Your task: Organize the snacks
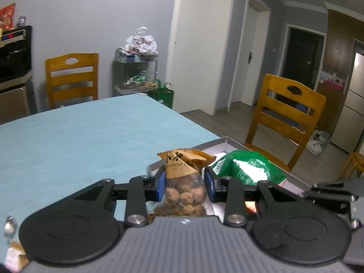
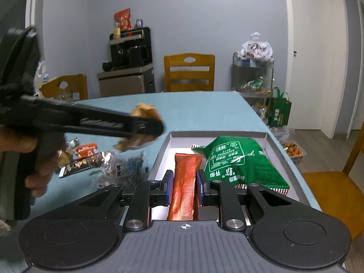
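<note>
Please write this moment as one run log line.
left tool: holds nut pouch | right tool: holds red stick packet over box | green bag: in box

Nut-ball pouch [image 1: 184, 182] and red stick pack [image 2: 185, 182] (both clamped) above box [image 2: 218, 134].

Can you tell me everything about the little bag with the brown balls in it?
The snack bag is a small pouch with an orange-brown paper-looking top, printed with dark leaf shapes and the word FLAVOR, and a clear plastic bottom full of round brown balls. Its crimped top edge is crumpled and bent. It stands upright, held off the table, pinched between the two blue pads of the left gripper. Behind it are the grey box and a green bag. In the right wrist view it is blurred.
</note>
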`<state>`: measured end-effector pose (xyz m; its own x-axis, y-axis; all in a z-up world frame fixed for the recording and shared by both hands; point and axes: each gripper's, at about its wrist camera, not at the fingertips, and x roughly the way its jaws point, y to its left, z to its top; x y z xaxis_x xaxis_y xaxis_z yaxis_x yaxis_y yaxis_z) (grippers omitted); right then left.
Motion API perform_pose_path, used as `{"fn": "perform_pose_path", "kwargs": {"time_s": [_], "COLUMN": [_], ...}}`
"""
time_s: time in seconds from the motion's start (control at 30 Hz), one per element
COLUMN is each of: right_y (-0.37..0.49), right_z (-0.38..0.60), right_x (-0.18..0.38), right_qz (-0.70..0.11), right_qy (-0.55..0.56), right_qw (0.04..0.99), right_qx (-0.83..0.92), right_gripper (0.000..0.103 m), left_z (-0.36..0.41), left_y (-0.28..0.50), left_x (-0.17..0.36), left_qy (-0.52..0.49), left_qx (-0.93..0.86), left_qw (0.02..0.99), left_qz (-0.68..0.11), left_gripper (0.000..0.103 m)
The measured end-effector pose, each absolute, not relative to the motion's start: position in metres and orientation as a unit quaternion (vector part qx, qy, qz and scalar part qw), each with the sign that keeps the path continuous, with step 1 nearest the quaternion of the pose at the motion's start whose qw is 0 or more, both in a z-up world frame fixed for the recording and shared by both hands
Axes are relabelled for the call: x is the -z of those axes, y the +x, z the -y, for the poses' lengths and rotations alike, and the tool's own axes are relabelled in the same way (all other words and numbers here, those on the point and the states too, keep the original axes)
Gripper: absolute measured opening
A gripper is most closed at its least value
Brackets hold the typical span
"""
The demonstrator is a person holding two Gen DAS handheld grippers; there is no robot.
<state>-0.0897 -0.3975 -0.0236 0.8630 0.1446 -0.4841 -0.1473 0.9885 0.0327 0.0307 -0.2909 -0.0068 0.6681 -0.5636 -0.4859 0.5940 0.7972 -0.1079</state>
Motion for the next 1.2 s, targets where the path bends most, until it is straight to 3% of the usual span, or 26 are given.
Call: {"fn": "perform_pose_path", "kwargs": {"time_s": [0.43,1.2], "right_y": [-0.072,-0.065], "right_z": [0.4,0.393], "right_x": [0.036,0.044], "right_qz": [-0.285,-0.301], "right_qy": [-0.002,-0.009], "right_qw": [0.956,0.951], "right_qx": [-0.063,-0.067], "right_gripper": [0.023,0.023], "left_z": [0.346,0.34], "left_y": [0.062,0.057], "left_x": [0.035,0.044], "left_qy": [0.043,0.038], "left_qx": [0.326,0.346], "left_qw": [0.901,0.897], "left_qz": [-0.282,-0.273], "left_gripper": [0.032,0.032]}}
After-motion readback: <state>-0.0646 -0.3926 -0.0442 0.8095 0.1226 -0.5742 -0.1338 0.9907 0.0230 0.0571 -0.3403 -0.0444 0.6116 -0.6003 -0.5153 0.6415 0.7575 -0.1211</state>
